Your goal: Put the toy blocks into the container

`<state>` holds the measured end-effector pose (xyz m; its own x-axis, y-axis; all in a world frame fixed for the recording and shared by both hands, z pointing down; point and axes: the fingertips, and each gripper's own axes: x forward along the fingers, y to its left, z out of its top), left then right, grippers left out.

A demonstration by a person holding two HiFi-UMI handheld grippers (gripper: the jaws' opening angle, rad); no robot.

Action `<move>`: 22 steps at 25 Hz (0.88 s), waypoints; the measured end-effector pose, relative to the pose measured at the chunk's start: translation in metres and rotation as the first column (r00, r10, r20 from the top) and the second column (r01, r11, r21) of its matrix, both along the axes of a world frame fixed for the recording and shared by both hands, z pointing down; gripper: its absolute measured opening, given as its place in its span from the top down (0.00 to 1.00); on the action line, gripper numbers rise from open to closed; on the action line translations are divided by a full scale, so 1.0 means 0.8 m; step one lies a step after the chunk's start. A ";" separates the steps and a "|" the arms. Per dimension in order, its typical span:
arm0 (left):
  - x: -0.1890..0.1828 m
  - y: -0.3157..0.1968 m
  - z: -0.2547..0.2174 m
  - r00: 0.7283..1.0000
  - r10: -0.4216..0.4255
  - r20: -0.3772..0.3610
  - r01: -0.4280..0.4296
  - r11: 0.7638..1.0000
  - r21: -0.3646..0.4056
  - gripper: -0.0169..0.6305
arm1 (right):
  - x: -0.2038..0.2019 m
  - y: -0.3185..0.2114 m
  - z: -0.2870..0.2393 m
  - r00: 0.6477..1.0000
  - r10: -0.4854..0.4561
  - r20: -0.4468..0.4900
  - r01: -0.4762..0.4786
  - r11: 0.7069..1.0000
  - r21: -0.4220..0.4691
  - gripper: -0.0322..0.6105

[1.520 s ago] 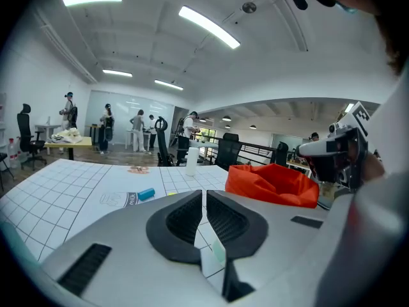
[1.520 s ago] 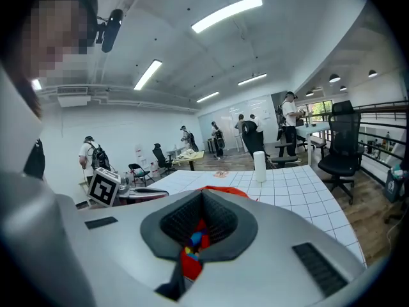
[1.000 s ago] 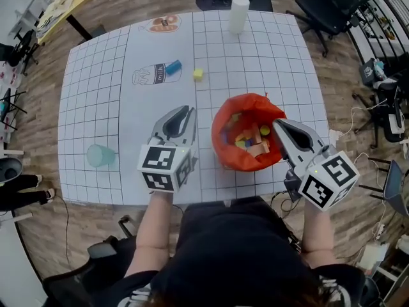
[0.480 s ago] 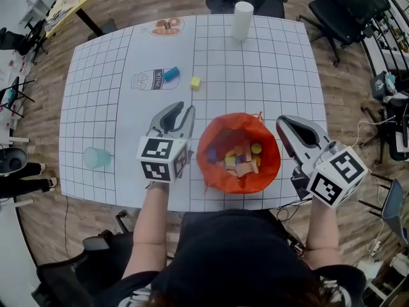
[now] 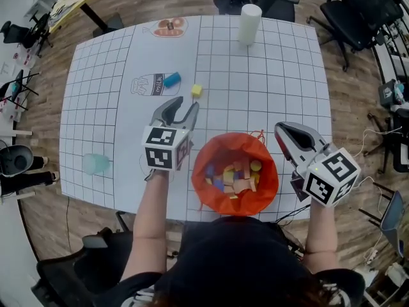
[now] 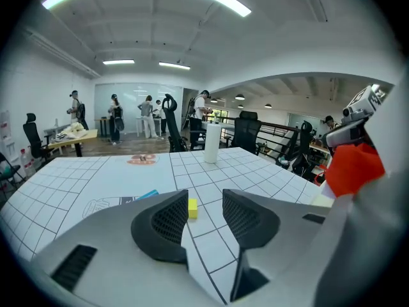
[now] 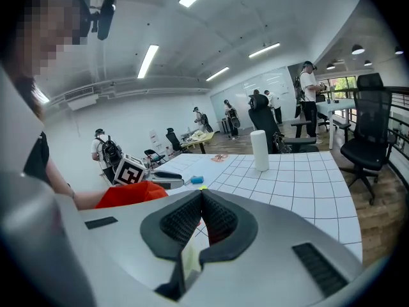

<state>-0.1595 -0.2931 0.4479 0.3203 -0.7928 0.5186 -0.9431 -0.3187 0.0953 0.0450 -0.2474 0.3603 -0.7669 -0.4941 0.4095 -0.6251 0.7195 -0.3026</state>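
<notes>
An orange container (image 5: pixel 217 147) stands near the table's front edge, with several coloured blocks (image 5: pixel 231 176) inside. A yellow block (image 5: pixel 197 91) and a blue block (image 5: pixel 171 79) lie on the gridded mat beyond it. My left gripper (image 5: pixel 182 106) is left of the container and points at the yellow block (image 6: pixel 192 208). Its jaws have just been opening and are open with nothing between them. My right gripper (image 5: pixel 281 128) hovers beside the container's right rim, shut and empty. The right gripper view shows the container (image 7: pixel 128 194) to the left of the closed jaws.
A white cylinder (image 5: pixel 249 24) stands at the mat's far edge. A pale green cup (image 5: pixel 94 164) sits at the left front. Printed pictures of a milk carton (image 5: pixel 146 84) and a doughnut (image 5: pixel 167 25) mark the mat. Office chairs surround the table.
The left jaws went from nearly shut to open. The left gripper moved closer to the yellow block. The orange container now sits nearer the front edge, apart from the right gripper.
</notes>
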 end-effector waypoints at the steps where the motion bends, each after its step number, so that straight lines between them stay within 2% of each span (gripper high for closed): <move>1: 0.000 -0.006 0.005 1.000 0.000 0.001 0.000 1.000 -0.008 0.69 | -0.001 -0.004 0.006 1.000 -0.006 -0.003 0.006 1.000 -0.006 0.93; 9: 0.000 -0.046 0.057 0.999 0.010 0.052 -0.005 0.996 -0.089 0.69 | -0.010 -0.037 0.057 0.998 -0.032 -0.055 0.030 0.998 -0.049 0.93; 14: -0.005 -0.062 0.085 0.998 -0.004 0.059 0.012 0.991 -0.135 0.69 | -0.013 -0.048 0.084 0.997 -0.039 -0.066 0.033 0.996 -0.085 0.93; 22: -0.005 -0.081 0.116 0.997 -0.022 0.072 0.034 0.986 -0.163 0.69 | -0.009 -0.052 0.114 0.995 -0.037 -0.091 0.025 0.992 -0.127 0.93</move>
<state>-0.1637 -0.3583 0.5404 0.2578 -0.7030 0.6628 -0.9575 -0.2776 0.0779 0.0377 -0.2893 0.4514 -0.7366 -0.4107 0.5373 -0.6328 0.6990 -0.3332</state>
